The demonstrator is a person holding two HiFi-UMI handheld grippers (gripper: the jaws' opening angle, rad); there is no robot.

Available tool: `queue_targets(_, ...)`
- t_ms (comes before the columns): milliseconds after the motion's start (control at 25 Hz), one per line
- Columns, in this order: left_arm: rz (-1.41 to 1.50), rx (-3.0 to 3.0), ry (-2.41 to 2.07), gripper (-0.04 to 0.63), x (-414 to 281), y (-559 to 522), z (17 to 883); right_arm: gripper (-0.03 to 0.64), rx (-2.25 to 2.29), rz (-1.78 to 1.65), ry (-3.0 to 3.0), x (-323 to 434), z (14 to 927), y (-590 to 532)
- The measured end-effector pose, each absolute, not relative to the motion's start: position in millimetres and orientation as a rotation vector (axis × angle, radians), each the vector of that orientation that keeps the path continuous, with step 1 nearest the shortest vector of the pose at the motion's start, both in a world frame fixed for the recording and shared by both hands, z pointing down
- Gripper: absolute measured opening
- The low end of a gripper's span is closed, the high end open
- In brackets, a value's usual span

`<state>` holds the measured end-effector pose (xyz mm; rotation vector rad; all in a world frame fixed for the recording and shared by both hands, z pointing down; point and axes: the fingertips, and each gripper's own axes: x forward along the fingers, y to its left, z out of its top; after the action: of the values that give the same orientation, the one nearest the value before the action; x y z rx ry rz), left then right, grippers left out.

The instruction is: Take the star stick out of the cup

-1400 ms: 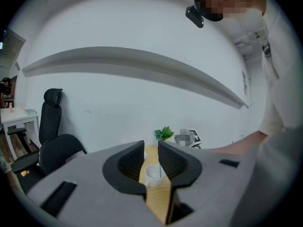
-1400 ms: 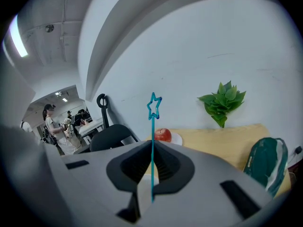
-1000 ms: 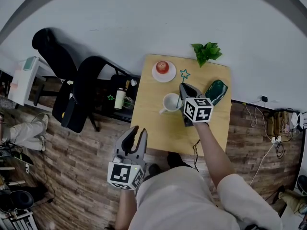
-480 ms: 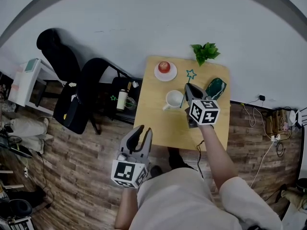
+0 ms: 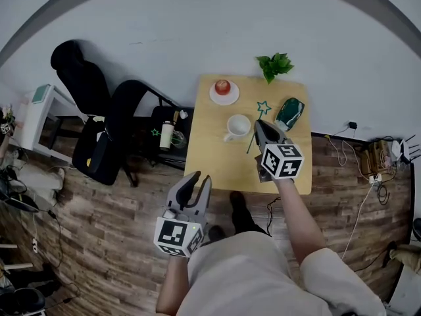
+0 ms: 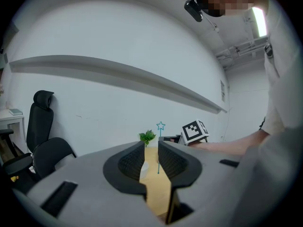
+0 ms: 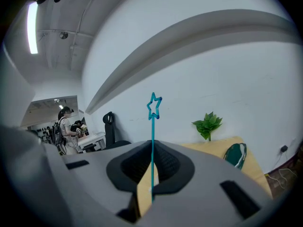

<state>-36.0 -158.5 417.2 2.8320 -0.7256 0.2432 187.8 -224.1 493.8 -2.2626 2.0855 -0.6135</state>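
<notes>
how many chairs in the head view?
2. One black high-back chair stands by the wall at far left; one black chair stands just left of the table. More may be hidden out of frame.

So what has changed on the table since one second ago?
The right gripper, shut on the star stick, has lifted it out of the white cup; its lower end now hangs beside the cup. The left gripper stays open and empty; the cup, the apple and the plant have not moved.

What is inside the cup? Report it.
Nothing visible inside the cup; the star stick is out, clamped by the right gripper. Its near inner wall hides behind the rim.
</notes>
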Motion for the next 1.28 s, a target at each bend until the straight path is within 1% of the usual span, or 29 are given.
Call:
queue_targets(760, 0.213, 2.864, -0.548, 0.087, -72.6, -88.5, 415.7, 0.009, -2.253, -0.466, 2.149, 92.6, 450.2, -117.8)
queue_targets(1280, 0.175, 2.910, -0.495, 0.083, -77.5, -77.8, 396.4, 0.009, -2.186, -0.362, 2.217, 40.7, 406.2, -73.1)
